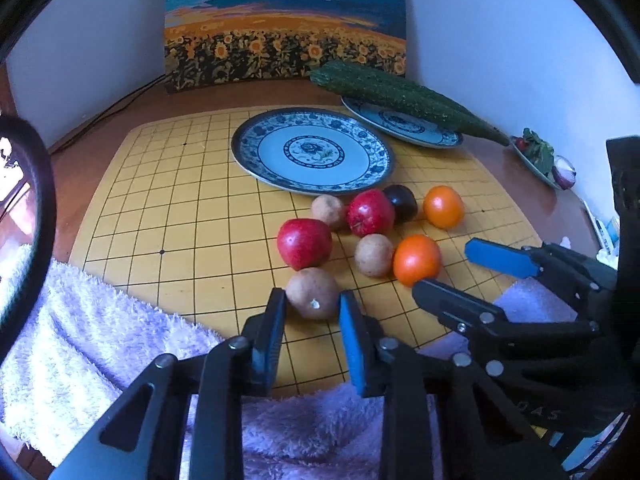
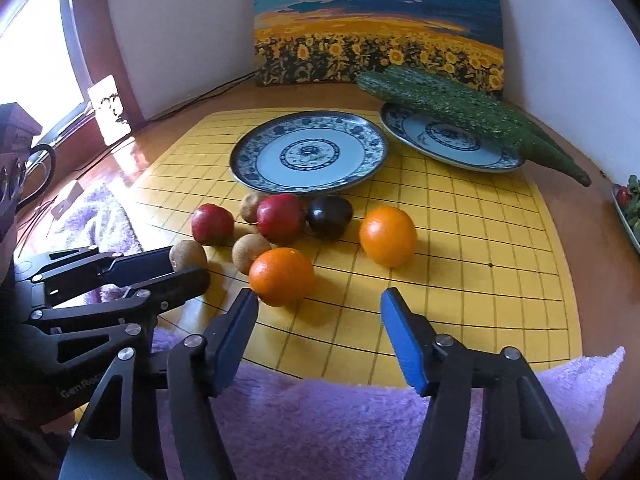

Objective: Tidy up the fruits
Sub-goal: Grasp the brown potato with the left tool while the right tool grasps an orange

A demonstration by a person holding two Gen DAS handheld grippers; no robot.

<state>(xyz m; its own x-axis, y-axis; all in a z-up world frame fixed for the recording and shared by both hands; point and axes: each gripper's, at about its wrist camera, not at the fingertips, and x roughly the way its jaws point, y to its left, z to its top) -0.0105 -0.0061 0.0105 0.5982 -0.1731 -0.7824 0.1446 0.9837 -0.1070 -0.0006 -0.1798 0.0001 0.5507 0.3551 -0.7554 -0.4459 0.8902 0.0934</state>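
Item: my grippers at the fruit cluster
My left gripper (image 1: 313, 300) clamps the nearest kiwi (image 1: 313, 293); my right gripper (image 2: 320, 304) gapes empty near an orange (image 2: 281, 276).

Daylight enters from a blown-out window (image 2: 36, 52) at nine o'clock; soft shadows, glare on wood, fisheye-bent, dark-vignetted edges.

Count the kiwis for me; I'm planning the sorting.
3: nearest kiwi pinched in the left gripper, middle kiwi beside the near orange, far kiwi by the empty plate. None seems hidden.
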